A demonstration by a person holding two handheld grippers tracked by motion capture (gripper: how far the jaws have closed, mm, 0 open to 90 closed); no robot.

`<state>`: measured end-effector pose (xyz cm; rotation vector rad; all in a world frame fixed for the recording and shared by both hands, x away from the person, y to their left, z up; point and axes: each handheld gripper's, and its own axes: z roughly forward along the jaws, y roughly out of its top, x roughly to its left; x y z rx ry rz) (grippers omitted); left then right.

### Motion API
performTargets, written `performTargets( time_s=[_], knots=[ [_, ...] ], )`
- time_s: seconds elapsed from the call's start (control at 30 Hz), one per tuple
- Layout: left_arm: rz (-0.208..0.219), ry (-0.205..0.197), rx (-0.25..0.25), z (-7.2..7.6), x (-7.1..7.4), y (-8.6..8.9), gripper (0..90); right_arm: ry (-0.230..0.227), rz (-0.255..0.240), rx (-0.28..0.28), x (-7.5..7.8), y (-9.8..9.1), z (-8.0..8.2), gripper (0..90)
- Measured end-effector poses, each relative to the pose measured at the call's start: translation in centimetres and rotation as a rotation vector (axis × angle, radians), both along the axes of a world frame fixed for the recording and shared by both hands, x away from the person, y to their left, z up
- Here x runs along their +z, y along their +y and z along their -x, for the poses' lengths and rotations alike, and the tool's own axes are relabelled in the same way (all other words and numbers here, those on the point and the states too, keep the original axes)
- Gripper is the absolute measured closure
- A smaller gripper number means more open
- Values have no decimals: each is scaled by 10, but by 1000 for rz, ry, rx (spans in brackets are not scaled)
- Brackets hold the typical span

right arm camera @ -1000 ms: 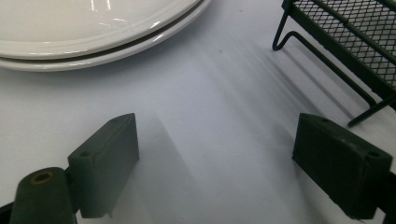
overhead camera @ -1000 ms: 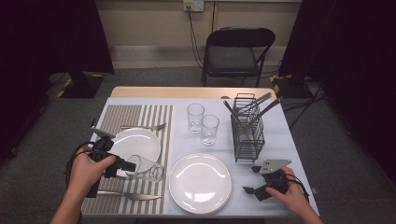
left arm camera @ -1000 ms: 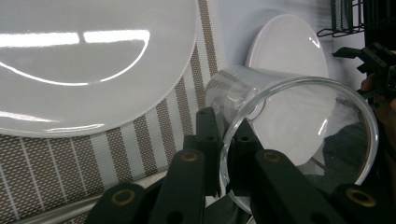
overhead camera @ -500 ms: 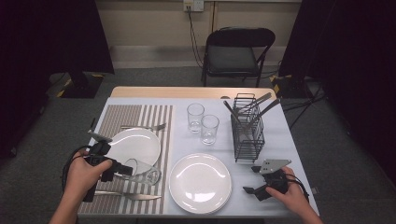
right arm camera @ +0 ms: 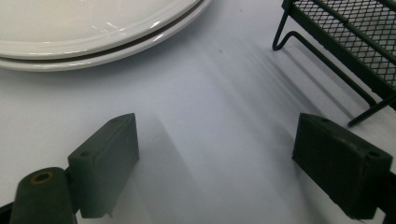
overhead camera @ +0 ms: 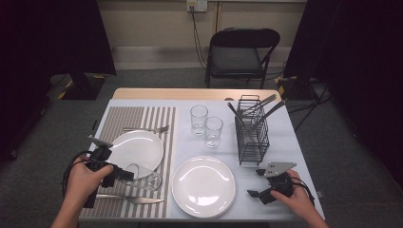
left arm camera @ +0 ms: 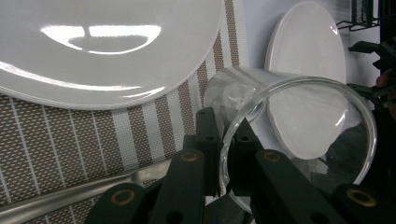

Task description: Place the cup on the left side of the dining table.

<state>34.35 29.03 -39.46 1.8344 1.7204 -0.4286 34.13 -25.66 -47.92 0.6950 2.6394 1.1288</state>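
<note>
Now | glass point(left arm camera: 299, 121) rim pinched between left gripper point(left arm camera: 225, 154) fingers point(left arm camera: 208, 140)

Plenty of bare tablecloth point(overhead camera: 280, 190) at lower right between the front plate point(overhead camera: 204, 186) and the wire rack point(overhead camera: 252, 135), but lower left is crowded with plate point(overhead camera: 138, 148), tipped glass point(overhead camera: 143, 177) and knife point(overhead camera: 128, 198).

High view looks forward and down over the whole table point(overhead camera: 280, 123); both gripper views sit close above it, sharing the front plate point(overhead camera: 203, 186) point(left arm camera: 306, 56) point(right arm camera: 93, 28).
</note>
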Motion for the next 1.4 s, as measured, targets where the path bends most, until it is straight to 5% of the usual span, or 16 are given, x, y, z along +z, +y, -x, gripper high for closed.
performTargets(
  time_s=[0.77, 1.4],
  knots=[
    [-31, 7, 16, 2, -3, 5, 857, 1, 0, 0, 0, 0, 0, 133],
    [2, 7, 20, 1, 0, 4, 820, 1, 0, 0, 0, 0, 0, 132]
  ],
)
